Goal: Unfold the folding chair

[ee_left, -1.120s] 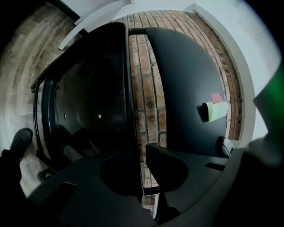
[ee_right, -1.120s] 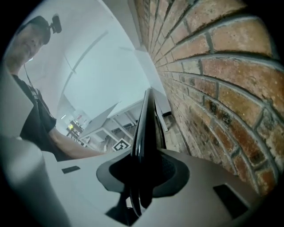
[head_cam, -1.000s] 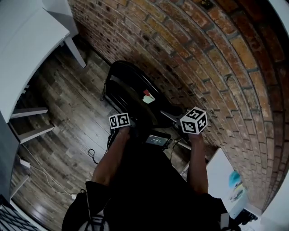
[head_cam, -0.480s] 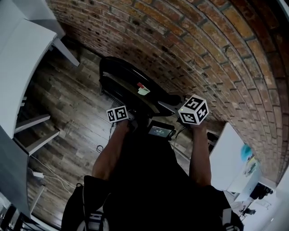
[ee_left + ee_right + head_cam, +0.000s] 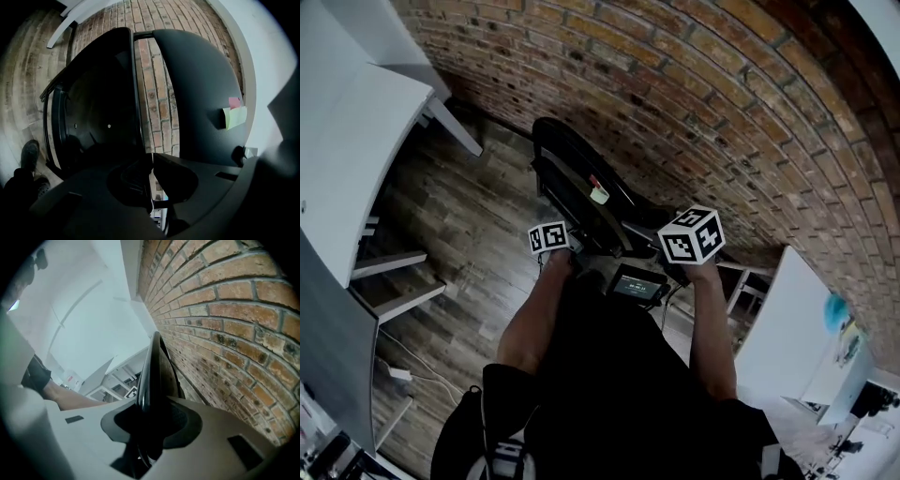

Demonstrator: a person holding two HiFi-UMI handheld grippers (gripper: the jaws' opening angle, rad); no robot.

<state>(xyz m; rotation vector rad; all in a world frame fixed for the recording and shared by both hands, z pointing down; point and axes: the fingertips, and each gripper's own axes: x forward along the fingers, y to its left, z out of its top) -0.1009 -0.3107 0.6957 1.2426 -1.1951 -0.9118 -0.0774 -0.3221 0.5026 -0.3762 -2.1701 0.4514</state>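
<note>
Folding chair (image 5: 574, 178) sits straight ahead of me on the floor (image 5: 459, 211), up against the brick wall (image 5: 722, 103) behind it. Table (image 5: 356, 131) to its left. Panel (image 5: 783, 323) at my right, by the wall. Note (image 5: 598, 194) stuck on the chair. Cable (image 5: 401, 373) on the floor, lower left.

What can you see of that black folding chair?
The folding chair is glossy black, seemingly plastic panels on a thin frame. It stands on the wooden floor by the brick wall, its two panels spread apart with brick showing between. A yellow-green and red sticky note clings to one panel. The left gripper is shut on its frame; the right gripper, jaws just opening, has a glossy edge between them.
</note>
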